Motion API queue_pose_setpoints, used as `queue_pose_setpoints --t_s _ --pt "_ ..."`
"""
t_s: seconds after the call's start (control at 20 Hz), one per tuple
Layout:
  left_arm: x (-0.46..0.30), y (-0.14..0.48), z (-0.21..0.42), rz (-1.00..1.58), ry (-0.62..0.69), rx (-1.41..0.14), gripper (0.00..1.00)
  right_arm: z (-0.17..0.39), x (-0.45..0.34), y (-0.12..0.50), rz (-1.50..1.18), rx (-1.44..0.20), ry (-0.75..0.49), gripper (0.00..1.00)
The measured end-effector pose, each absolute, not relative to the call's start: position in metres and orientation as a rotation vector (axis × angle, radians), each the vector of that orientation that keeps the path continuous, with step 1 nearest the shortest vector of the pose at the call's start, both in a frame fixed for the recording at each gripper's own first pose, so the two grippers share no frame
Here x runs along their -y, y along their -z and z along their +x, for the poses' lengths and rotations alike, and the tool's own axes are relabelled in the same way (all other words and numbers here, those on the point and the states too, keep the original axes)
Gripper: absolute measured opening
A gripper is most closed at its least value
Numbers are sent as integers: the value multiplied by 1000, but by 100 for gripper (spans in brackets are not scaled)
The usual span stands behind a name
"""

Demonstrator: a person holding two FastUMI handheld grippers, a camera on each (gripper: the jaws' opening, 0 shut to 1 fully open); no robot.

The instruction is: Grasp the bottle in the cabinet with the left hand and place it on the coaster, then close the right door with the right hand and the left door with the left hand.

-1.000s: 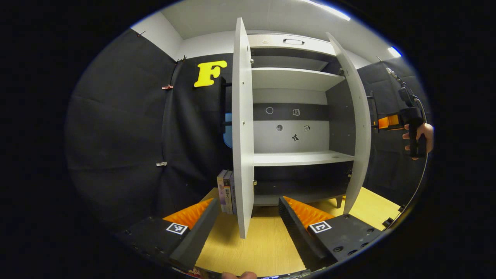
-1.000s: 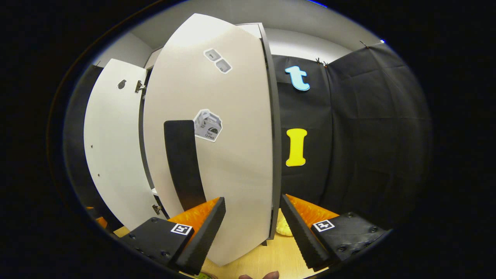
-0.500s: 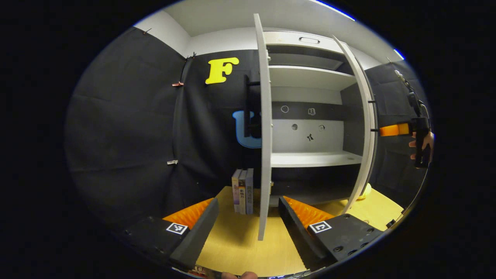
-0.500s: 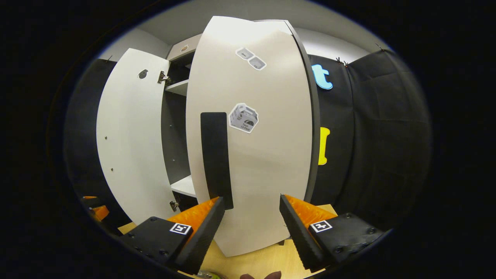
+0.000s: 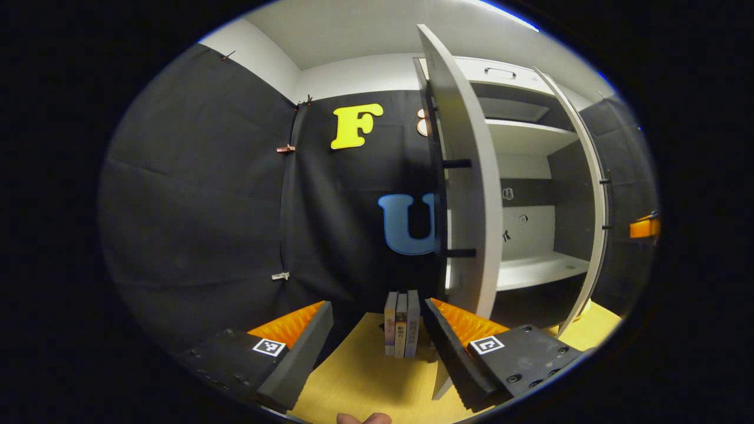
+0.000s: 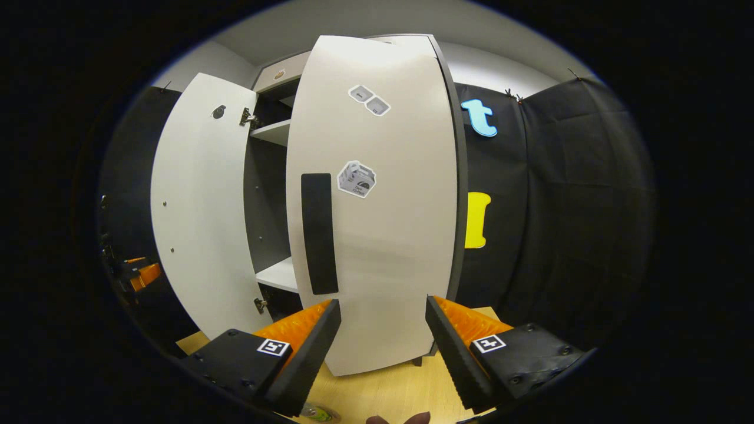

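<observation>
Right gripper spread wide, empty, the right door dead ahead at frame centre. Left gripper gapes empty too; left door upper right of its fingers.

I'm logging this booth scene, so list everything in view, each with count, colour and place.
cabinet: 1, white with dark interior, on the table, both doors open
left door: 1, white, ajar, edge toward the left gripper
right door: 1, white, with a black handle strip and stickers, right in front of the right gripper
shelves: 2 seen, white, inside the cabinet, bare where seen
books: 3, upright, on the table left of the cabinet
table: 1, light wood, under everything
left gripper: 1, open, near the left door's lower edge
right gripper: 1, open, before the right door
</observation>
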State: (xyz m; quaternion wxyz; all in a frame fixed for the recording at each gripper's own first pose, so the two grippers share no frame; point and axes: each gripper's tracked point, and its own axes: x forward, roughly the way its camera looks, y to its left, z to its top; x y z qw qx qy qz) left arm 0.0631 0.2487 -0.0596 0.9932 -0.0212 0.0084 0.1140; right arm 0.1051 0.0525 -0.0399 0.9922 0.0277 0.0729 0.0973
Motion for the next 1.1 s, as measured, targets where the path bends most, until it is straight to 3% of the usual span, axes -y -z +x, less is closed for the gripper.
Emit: queue_pose_setpoints --t_s 0.35,0.4,0.7,1.1 --pt "-249 34 99 4 -218 29 98 95 -32 37 61 -139 -166 96" --pt "-247 33 101 1 -212 30 92 95 -29 40 58 -142 -162 96" --pt "-231 36 98 -23 -176 4 92 86 -17 44 58 -147 -149 96" --pt "-152 30 103 -32 -47 6 91 72 -1 49 72 -150 -128 96"
